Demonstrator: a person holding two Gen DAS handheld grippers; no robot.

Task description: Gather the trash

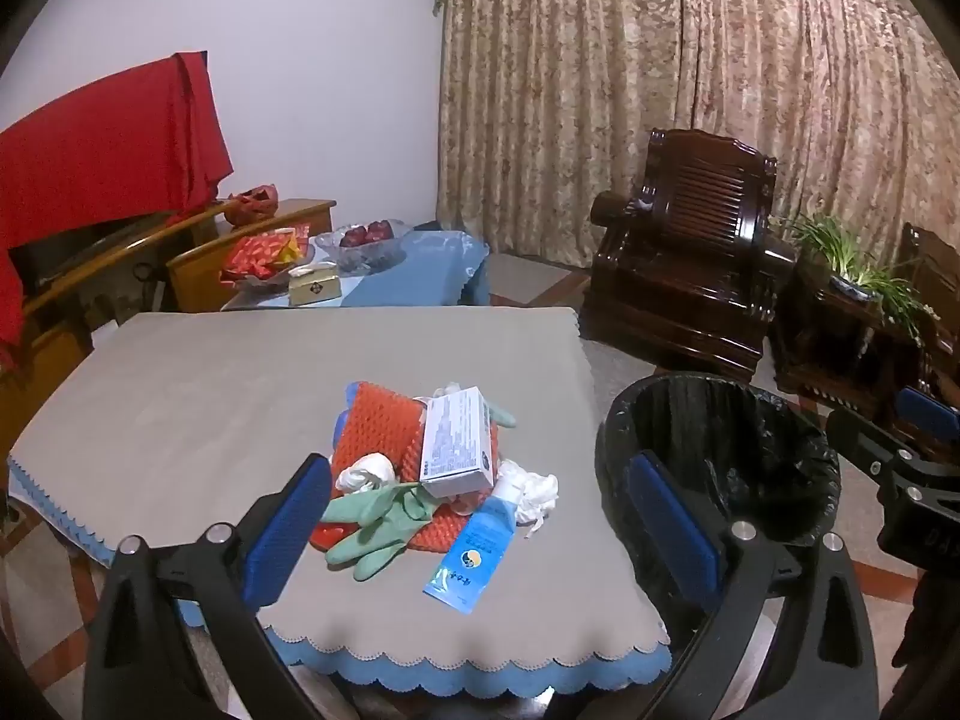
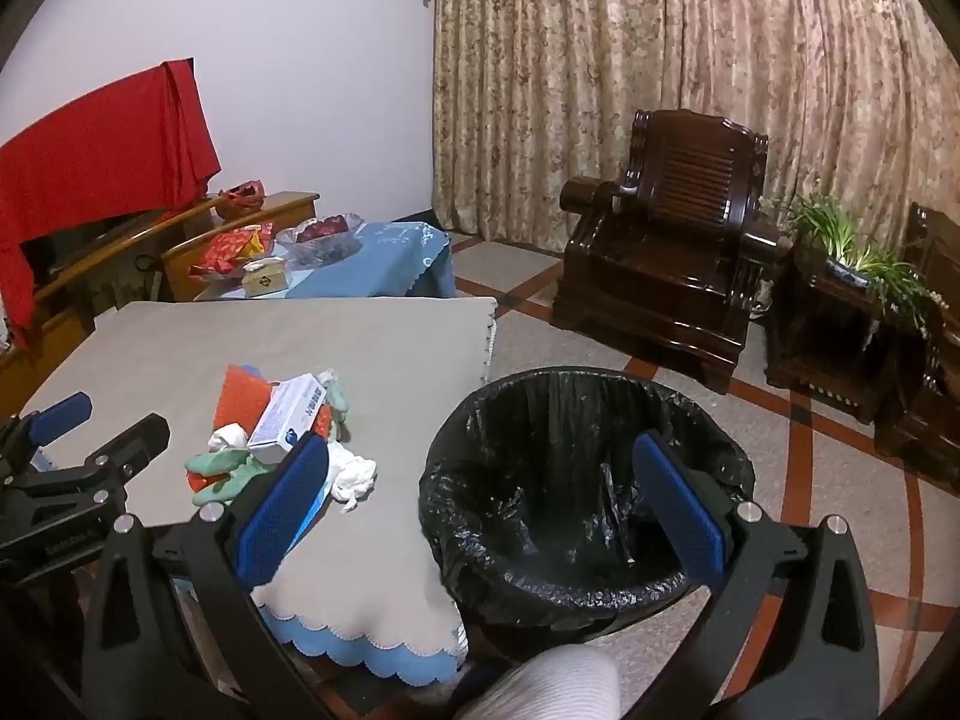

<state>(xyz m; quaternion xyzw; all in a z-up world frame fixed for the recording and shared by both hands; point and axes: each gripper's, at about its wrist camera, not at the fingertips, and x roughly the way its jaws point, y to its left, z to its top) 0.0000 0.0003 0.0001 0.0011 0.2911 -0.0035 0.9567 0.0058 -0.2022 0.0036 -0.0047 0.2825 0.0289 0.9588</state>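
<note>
So both claws are spread wide with nothing in them: the left gripper (image 1: 480, 510) hangs over the near edge of the grey-covered table (image 1: 210, 396), its blue pads framing the junk pile at center frame. That pile's an orange spiky mat (image 1: 378, 426) with a white box (image 1: 456, 441) on top, a green glove (image 1: 375, 525) draped at the front, a blue tube (image 1: 474, 552) pointing toward the camera and crumpled white tissue (image 1: 531, 495) right beside it. The right gripper (image 2: 480, 504) sits above the black-lined trash bin (image 2: 576, 480), which stands on the floor just right of the table.
</note>
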